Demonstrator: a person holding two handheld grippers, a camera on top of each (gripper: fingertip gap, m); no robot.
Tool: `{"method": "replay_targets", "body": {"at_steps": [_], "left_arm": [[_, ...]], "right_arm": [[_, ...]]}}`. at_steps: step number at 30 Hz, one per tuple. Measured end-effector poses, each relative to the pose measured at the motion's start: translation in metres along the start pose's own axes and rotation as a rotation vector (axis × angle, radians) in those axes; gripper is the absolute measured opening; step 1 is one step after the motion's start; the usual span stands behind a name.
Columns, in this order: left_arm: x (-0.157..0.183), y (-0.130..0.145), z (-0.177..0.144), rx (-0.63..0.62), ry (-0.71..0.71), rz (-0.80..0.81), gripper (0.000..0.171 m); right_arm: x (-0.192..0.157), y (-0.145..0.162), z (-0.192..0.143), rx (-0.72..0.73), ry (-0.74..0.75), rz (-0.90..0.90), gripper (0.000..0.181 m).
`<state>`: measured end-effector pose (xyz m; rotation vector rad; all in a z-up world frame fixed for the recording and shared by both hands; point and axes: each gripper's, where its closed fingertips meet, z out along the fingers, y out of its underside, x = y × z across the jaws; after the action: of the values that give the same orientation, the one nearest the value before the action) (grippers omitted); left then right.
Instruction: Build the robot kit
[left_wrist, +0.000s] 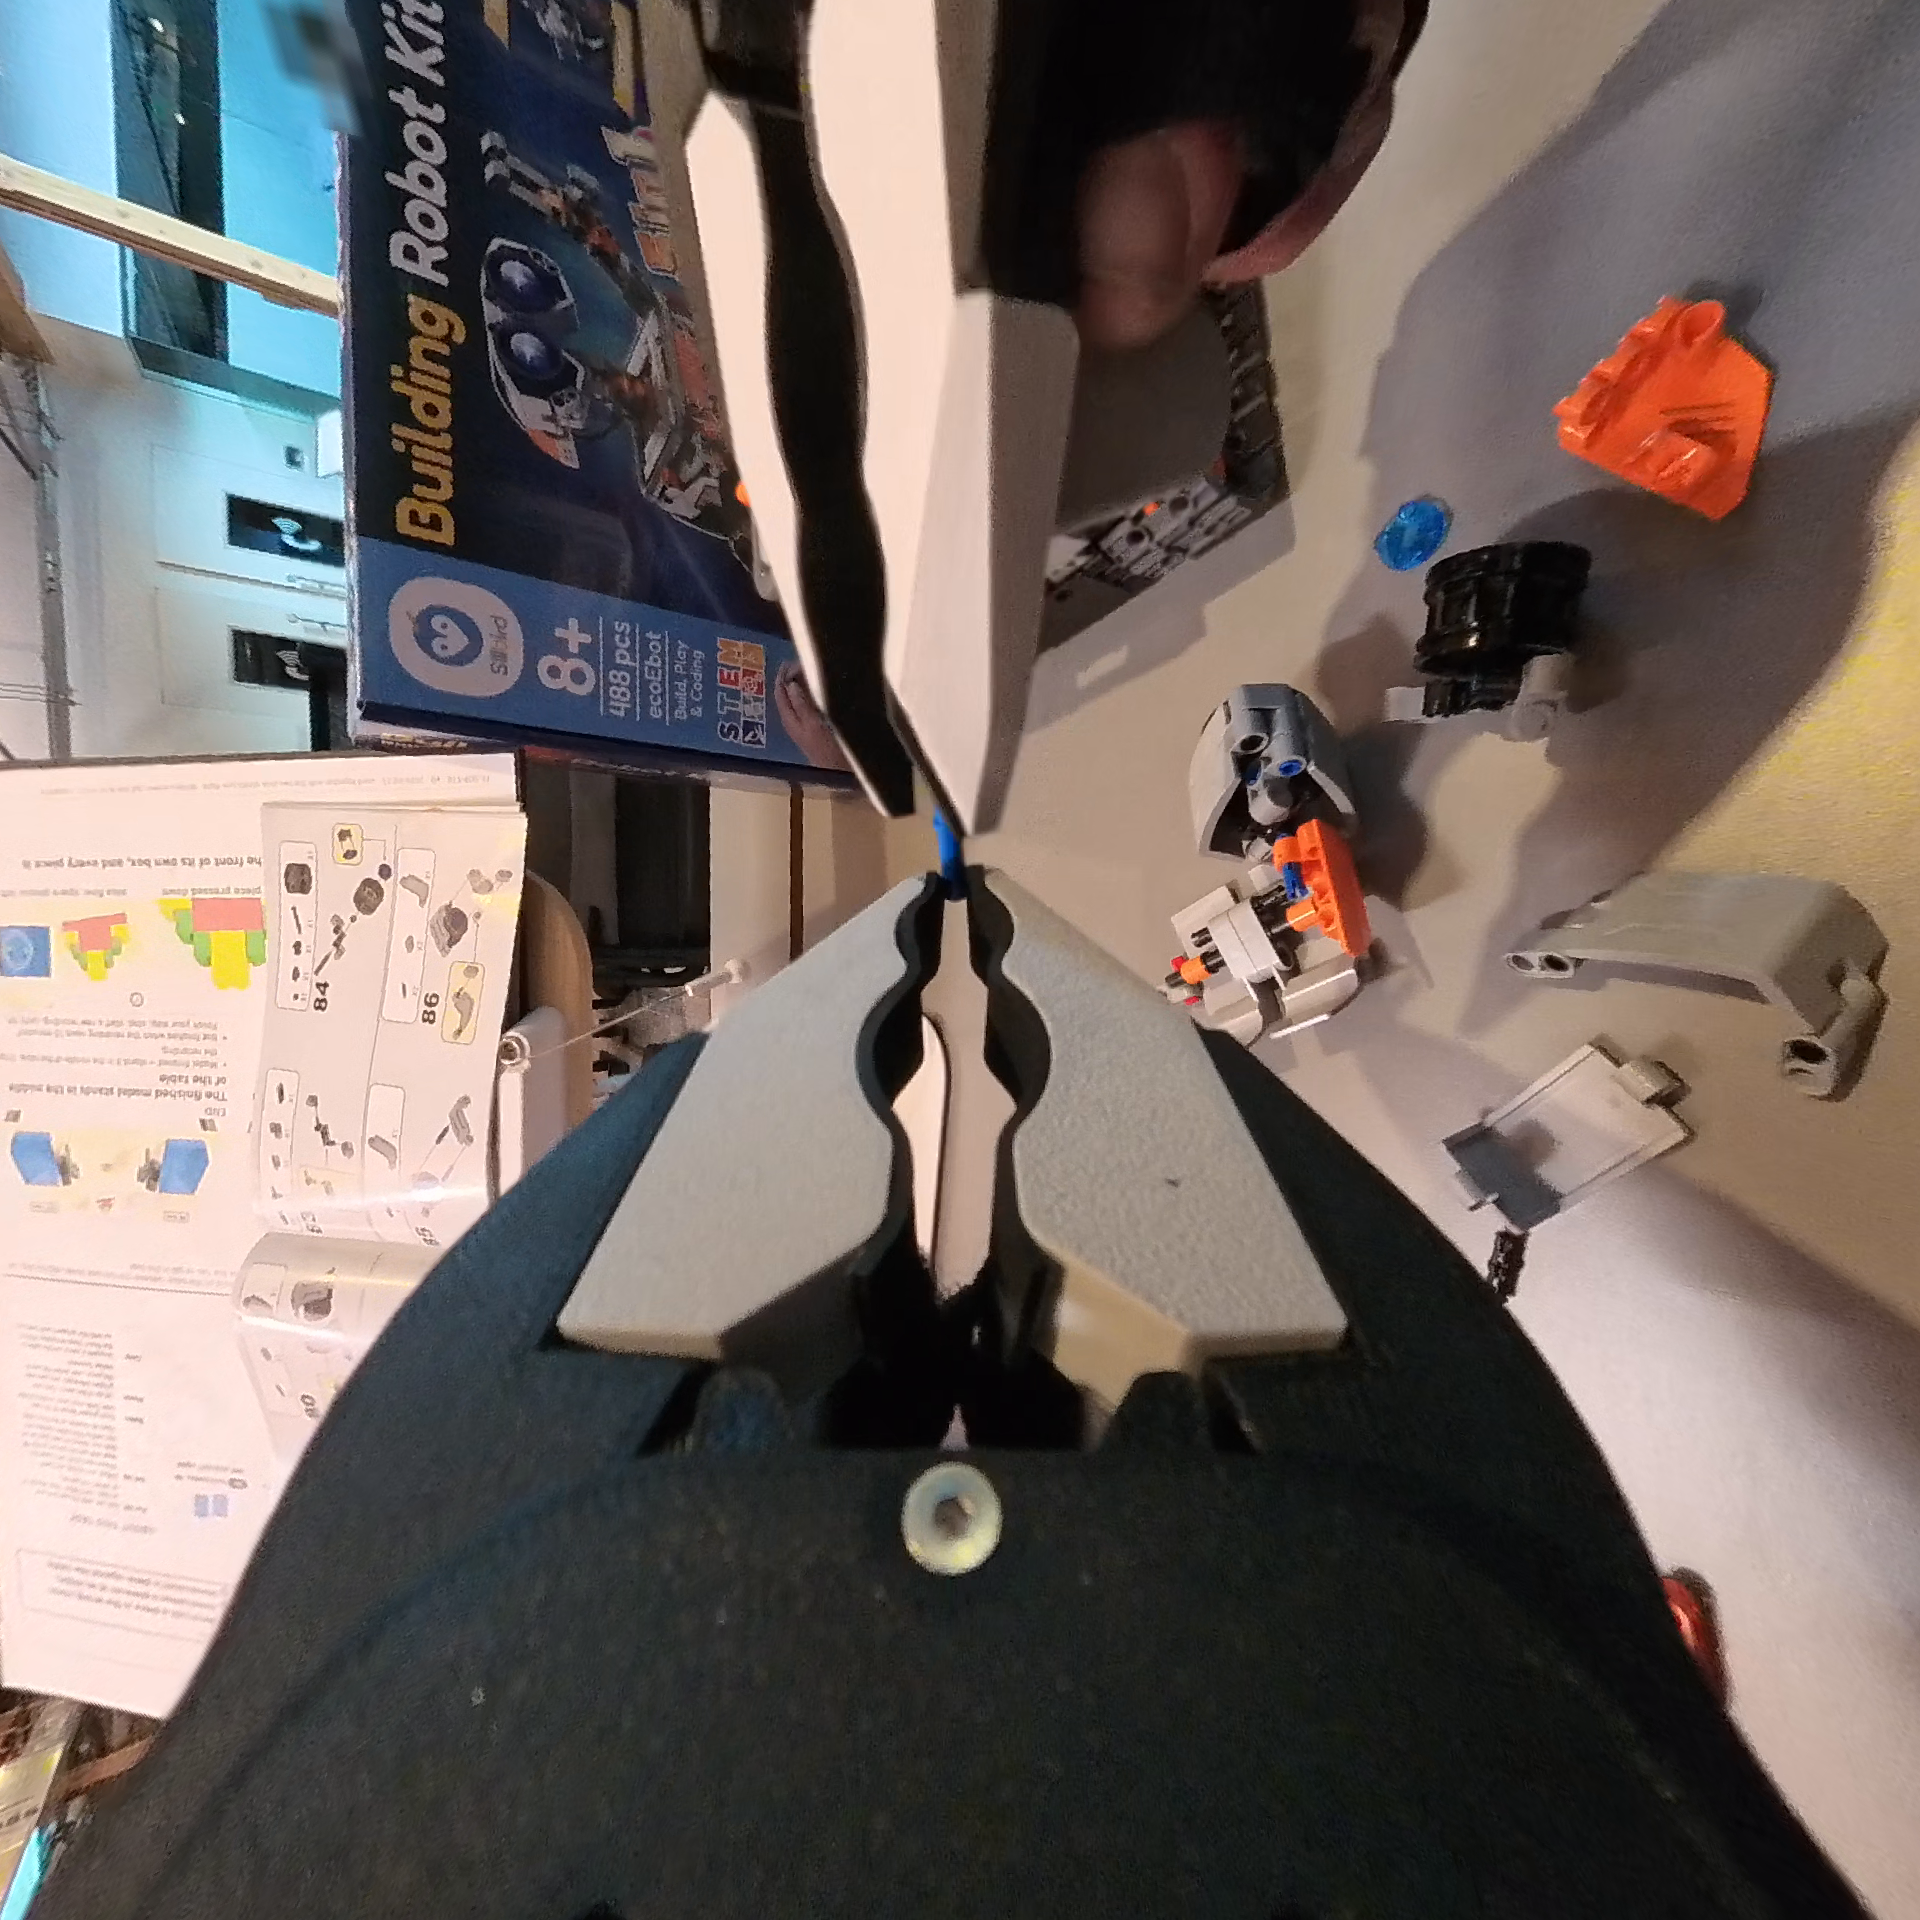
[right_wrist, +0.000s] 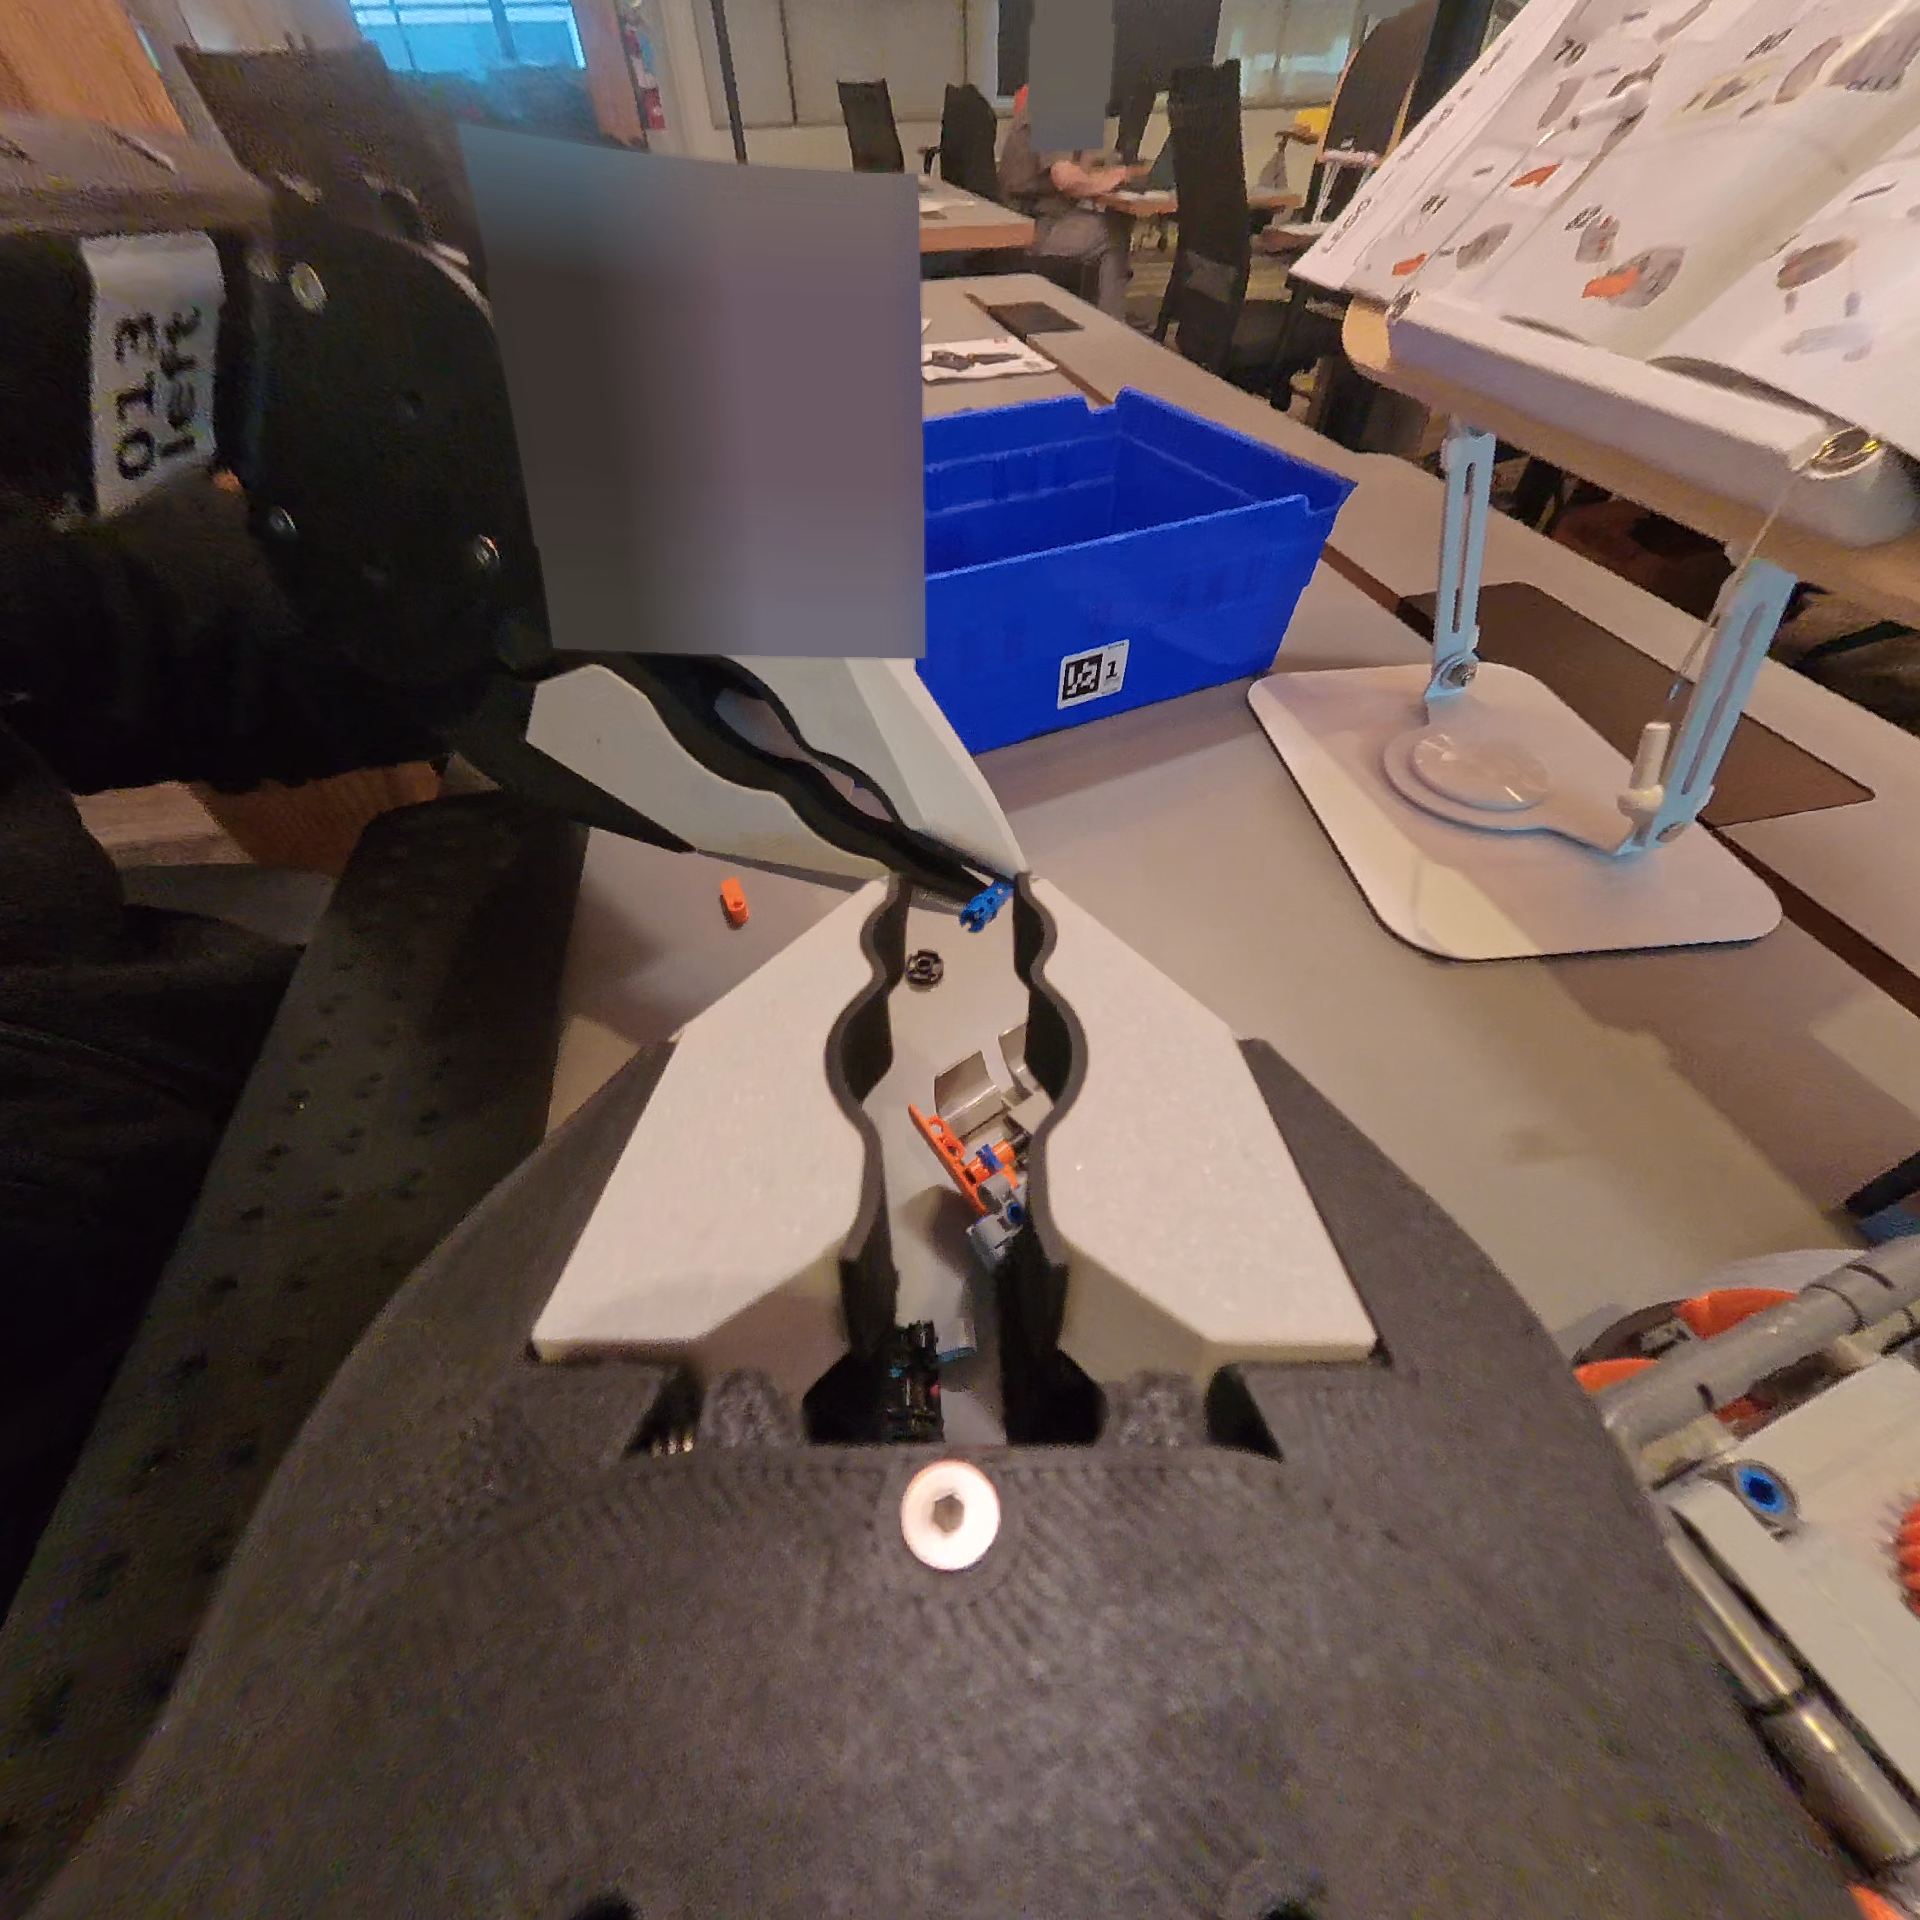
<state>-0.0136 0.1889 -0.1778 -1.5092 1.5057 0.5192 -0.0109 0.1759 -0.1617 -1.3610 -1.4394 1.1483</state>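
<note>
You are pinching a blue pin (right_wrist: 984, 902) by its end with the left claw (left_wrist: 948, 891); the right claw (right_wrist: 961, 906), gaping, is crowding it, and a nudge could drop the pin onto the bench (right_wrist: 1299, 1018).

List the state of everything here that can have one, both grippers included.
left gripper: shut on the blue pin, above the table.
right gripper: open, tips either side of the blue pin.
blue bin: open-topped, looks empty.
instruction booklet: open, propped on the stand.
small model: partly built, lying on the table.
</note>
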Motion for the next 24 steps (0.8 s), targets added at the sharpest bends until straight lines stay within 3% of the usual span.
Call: {"method": "replay_targets", "body": {"at_steps": [4,13,24], "left_arm": [[0.0032,-0.0026,0.0011,0.014,0.004,-0.028,0.001],[0.0034,-0.0027,0.0028,0.016,-0.014,-0.054,0.001],[0.0044,-0.0001,0.0018,0.04,-0.01,-0.116,0.001]], "right_arm": [[-0.0006,0.0009,0.0004,-0.008,0.0,-0.004,0.018],[-0.0081,0.002,0.003,-0.019,-0.005,-0.057,0.0],[-0.0005,-0.0041,-0.0025,0.011,0.024,-0.046,0.015]]}}
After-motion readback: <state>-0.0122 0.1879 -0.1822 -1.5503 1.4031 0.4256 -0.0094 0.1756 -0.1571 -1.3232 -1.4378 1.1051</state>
